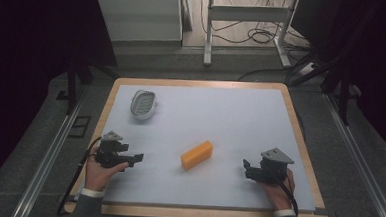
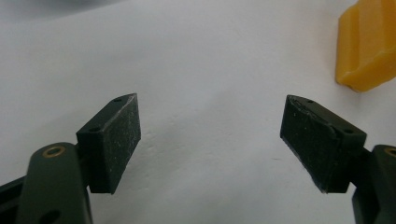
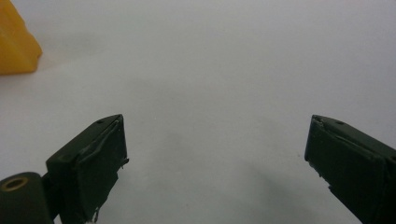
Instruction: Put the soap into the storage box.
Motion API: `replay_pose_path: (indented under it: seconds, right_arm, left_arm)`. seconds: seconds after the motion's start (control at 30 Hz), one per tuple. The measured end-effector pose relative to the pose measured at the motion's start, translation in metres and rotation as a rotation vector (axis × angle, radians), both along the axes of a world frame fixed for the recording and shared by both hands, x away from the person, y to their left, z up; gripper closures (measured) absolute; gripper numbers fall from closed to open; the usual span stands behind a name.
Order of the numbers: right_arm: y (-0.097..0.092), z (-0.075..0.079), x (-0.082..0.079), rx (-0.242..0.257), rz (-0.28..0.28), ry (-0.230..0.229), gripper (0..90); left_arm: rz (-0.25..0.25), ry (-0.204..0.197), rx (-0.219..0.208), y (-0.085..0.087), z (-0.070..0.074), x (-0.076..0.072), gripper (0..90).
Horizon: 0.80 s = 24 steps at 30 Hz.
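High view: the orange block (image 1: 196, 155) lies on the white mat (image 1: 230, 115) at lower centre of the frame, between the two grippers and apart from both. The left gripper (image 1: 134, 158) sits at lower left in the person's hand, the right gripper (image 1: 246, 169) at lower right, both pointing inward toward the block. A white slotted dish (image 1: 143, 104) rests at upper left of the mat, well apart from the block. Judging from this, the work has hardly begun: nothing is lifted or gripped, and reaching, grasping and moving the block all remain.

Left gripper view: the jaws stand wide apart with bare mat between them; the block pokes in at the upper right corner, clear of the pads.

Right gripper view: the jaws are likewise spread wide over bare mat, nothing between them; the block's end shows at the upper left corner.

No brand, label or writing can be read in these views
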State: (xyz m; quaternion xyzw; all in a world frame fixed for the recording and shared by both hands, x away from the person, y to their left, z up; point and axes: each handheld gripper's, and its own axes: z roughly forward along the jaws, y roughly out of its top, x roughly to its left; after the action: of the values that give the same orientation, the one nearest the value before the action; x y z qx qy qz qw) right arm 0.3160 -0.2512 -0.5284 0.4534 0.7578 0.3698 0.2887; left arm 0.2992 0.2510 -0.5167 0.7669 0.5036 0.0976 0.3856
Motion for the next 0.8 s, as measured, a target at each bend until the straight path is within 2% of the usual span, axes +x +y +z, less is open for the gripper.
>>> replay_pose_path:
  seconds: [0.2,0.27,0.37,0.47,0.8]
  right_arm:
    - [-0.001,0.0,0.0,0.01,-0.007,0.003,5.8]
    - [-0.001,0.0,0.0,0.006,-0.014,-0.004,5.8]
    - [-0.001,0.0,-0.001,0.009,-0.02,-0.011,5.8]
    - [-0.002,0.0,-0.001,0.012,-0.02,-0.017,5.8]
    - [-0.002,0.001,-0.002,0.014,-0.024,-0.022,5.8]
  left_arm:
    - [-0.009,-0.002,0.013,-0.003,0.002,-0.001,20.9]
    - [-0.019,0.0,-0.01,-0.006,0.004,-0.001,20.8]
    - [-0.039,-0.002,-0.015,-0.01,0.007,0.001,20.7]
    - [-0.036,0.002,-0.002,-0.009,0.007,0.002,20.6]
    - [-0.027,-0.007,0.003,-0.004,0.01,0.001,20.6]
